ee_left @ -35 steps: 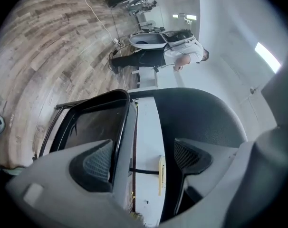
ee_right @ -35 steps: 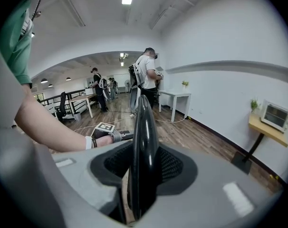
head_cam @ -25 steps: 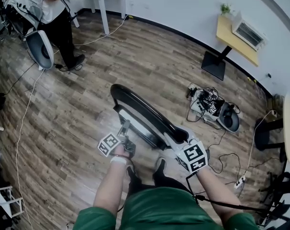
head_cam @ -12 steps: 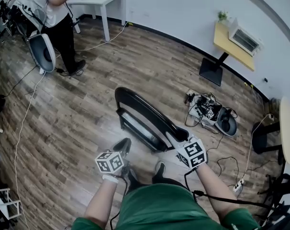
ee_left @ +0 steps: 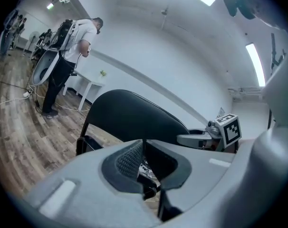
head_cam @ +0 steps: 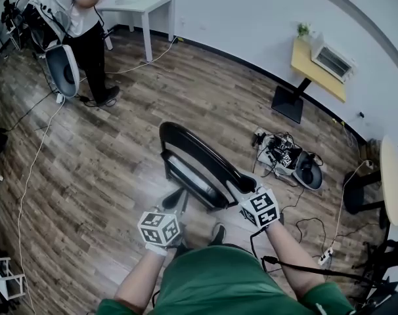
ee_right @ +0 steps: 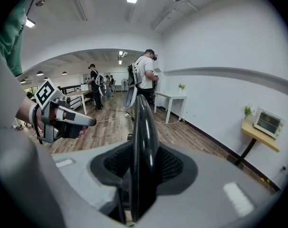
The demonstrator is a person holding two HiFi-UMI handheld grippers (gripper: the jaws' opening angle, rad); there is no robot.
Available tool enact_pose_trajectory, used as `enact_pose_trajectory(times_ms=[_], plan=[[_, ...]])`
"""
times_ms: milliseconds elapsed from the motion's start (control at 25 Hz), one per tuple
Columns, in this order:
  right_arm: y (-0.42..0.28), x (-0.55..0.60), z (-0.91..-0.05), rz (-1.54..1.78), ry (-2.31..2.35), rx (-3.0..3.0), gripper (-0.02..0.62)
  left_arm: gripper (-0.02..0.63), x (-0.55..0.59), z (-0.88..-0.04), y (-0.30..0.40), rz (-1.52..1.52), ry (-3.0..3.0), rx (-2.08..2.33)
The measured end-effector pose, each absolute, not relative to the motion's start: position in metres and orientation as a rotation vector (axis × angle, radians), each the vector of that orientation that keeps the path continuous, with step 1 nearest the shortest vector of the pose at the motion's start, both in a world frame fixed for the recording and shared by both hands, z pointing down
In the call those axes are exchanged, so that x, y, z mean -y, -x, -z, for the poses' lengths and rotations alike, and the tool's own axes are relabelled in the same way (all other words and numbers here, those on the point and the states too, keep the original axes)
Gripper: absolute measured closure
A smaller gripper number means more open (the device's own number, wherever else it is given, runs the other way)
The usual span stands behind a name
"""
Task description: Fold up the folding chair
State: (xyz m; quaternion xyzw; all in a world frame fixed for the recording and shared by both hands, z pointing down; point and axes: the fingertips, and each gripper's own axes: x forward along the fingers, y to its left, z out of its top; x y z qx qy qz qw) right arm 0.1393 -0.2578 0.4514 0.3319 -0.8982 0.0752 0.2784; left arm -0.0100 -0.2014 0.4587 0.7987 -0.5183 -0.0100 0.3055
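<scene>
**Your left gripper (head_cam: 178,197) has lifted away from the chair's seat since a second ago, and its jaws have just been closing, with nothing between them.**

Low in the head view, your shoe (head_cam: 219,230) sits just behind the folding chair (head_cam: 192,153), which stands mid-frame on the wood floor (head_cam: 107,149). Your right gripper (head_cam: 234,188) is clamped on the top edge of the black backrest (ee_right: 143,122). Cables and gear (head_cam: 287,153) lie on the floor just right of the chair. Farther off, a yellow side table (head_cam: 316,63) is at upper right, and a person (head_cam: 81,15) and a white table (head_cam: 138,2) at upper left.
</scene>
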Motion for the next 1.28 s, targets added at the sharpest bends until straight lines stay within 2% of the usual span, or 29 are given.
enact_pose_trajectory(times_ms=[560, 1280], plan=[[-0.139, 0.260, -0.452, -0.188, -0.907, 2.410, 0.443, 0.580, 0.189, -0.457, 0.035, -0.021, -2.107, 1.488], [-0.140, 0.259, -0.450, -0.172, -0.898, 2.415, 0.443, 0.580, 0.192, -0.459, 0.025, -0.049, -2.100, 1.473]])
